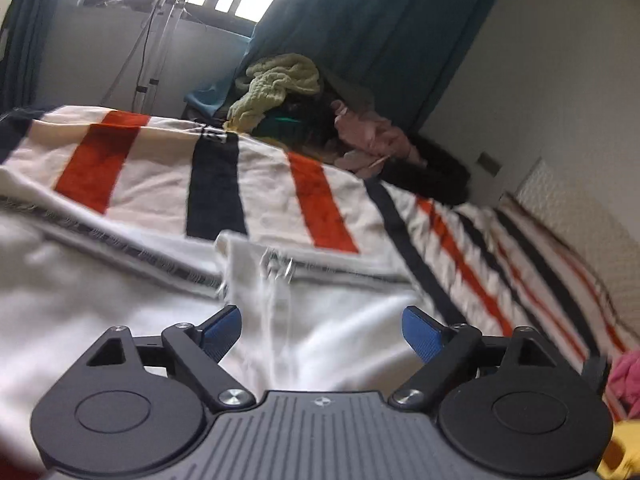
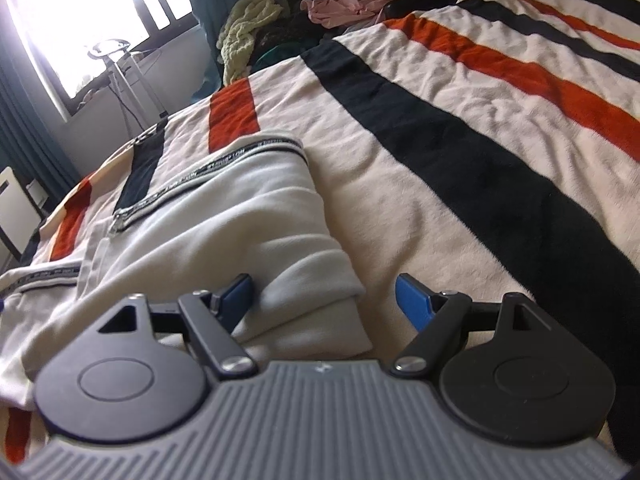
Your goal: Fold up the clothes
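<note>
Right under the right gripper [image 2: 324, 300] is the folded sleeve end of a white zip-up top [image 2: 192, 216], bunched up just below the blue pads. Jaws spread wide, gripping nothing, though the left pad sits right against the fabric. The left gripper [image 1: 322, 330] is wide apart too, hovering over the top's front with the zipper [image 1: 276, 270] running between the pads, nothing pinched.

Looks to me like the gap between 2 folds: sleeve's tucked in, body not doubled over yet. Next move probably means pinching an edge on each side and lifting together so it doesn't skew.

It's all lying on a striped blanket [image 2: 460, 128], cream, orange and black. At the far end there's a pile of clothes [image 1: 288, 80], teal curtains [image 1: 380, 20] and a bright window [image 2: 80, 20].
</note>
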A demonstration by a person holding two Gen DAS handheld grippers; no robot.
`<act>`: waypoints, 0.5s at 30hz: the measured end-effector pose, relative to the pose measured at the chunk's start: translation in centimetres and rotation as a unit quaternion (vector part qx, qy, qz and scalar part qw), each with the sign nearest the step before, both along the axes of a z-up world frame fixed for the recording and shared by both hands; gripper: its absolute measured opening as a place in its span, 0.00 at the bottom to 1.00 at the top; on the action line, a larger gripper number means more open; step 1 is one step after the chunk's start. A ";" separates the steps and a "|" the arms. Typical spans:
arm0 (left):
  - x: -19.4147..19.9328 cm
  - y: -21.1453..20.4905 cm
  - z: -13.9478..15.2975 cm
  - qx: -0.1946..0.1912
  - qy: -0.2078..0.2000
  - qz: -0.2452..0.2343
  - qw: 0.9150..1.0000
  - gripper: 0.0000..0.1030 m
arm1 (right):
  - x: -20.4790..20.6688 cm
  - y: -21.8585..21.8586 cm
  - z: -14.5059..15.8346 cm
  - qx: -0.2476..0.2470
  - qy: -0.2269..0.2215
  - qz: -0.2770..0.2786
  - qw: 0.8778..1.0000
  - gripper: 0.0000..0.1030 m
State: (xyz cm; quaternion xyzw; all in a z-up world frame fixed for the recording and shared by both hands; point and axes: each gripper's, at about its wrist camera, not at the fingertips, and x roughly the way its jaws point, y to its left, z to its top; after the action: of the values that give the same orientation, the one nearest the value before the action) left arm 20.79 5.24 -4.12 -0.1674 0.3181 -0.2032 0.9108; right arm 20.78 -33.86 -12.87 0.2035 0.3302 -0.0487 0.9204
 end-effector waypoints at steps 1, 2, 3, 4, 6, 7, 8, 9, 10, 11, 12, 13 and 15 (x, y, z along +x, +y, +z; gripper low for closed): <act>1.7 -0.5 -0.5 -0.002 0.006 -0.012 1.000 0.84 | 0.1 -0.1 0.1 -0.002 -0.004 -0.003 1.000 0.77; 3.4 -0.9 -1.1 0.006 0.014 -0.028 0.999 0.84 | 0.2 -0.3 0.2 -0.002 -0.008 -0.006 1.000 0.77; 5.1 -1.4 -1.8 0.017 0.024 -0.045 0.999 0.77 | 0.2 -0.5 0.3 0.000 -0.012 -0.010 1.000 0.77; 6.8 -1.7 -2.5 0.026 0.034 -0.055 0.998 0.68 | 0.3 -0.7 0.3 0.006 -0.014 -0.014 1.000 0.77; 9.7 -1.8 -3.9 0.029 0.051 -0.072 0.996 0.65 | 0.2 -1.3 0.3 0.022 -0.015 -0.023 0.999 0.77; 10.9 -1.8 -4.6 0.019 0.057 -0.081 0.995 0.65 | 0.2 -1.6 0.1 0.032 -0.014 -0.026 0.999 0.77; 11.7 -1.8 -5.3 0.007 0.059 -0.089 0.994 0.65 | 0.2 -1.9 0.0 0.045 -0.012 -0.030 0.998 0.77; 12.3 -1.7 -6.0 -0.004 0.060 -0.095 0.994 0.63 | 0.2 -2.1 -0.3 0.057 -0.010 -0.035 0.998 0.77; 12.9 -1.8 -6.7 -0.006 0.067 -0.101 0.993 0.62 | 0.5 -2.1 -0.5 0.064 -0.009 -0.039 0.997 0.77; 13.5 -2.0 -7.5 -0.005 0.075 -0.108 0.991 0.62 | 0.7 -2.0 -0.7 0.069 -0.008 -0.044 0.997 0.77; 13.9 -2.0 -8.0 -0.001 0.074 -0.108 0.991 0.57 | 0.9 -1.9 -0.7 0.066 -0.010 -0.049 0.997 0.77; 14.3 -2.1 -8.4 0.004 0.071 -0.105 0.992 0.51 | 1.2 -1.6 -0.7 0.056 -0.017 -0.052 0.997 0.77; 15.0 -2.1 -8.9 0.013 0.063 -0.096 0.993 0.26 | 2.0 -0.7 -0.3 0.016 -0.032 -0.057 0.998 0.77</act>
State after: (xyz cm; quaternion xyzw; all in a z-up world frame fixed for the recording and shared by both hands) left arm 35.75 3.17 -13.06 -0.1363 0.3919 -0.2745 0.8675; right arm 22.75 -34.56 -13.16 0.2386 0.2888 -0.0891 0.9229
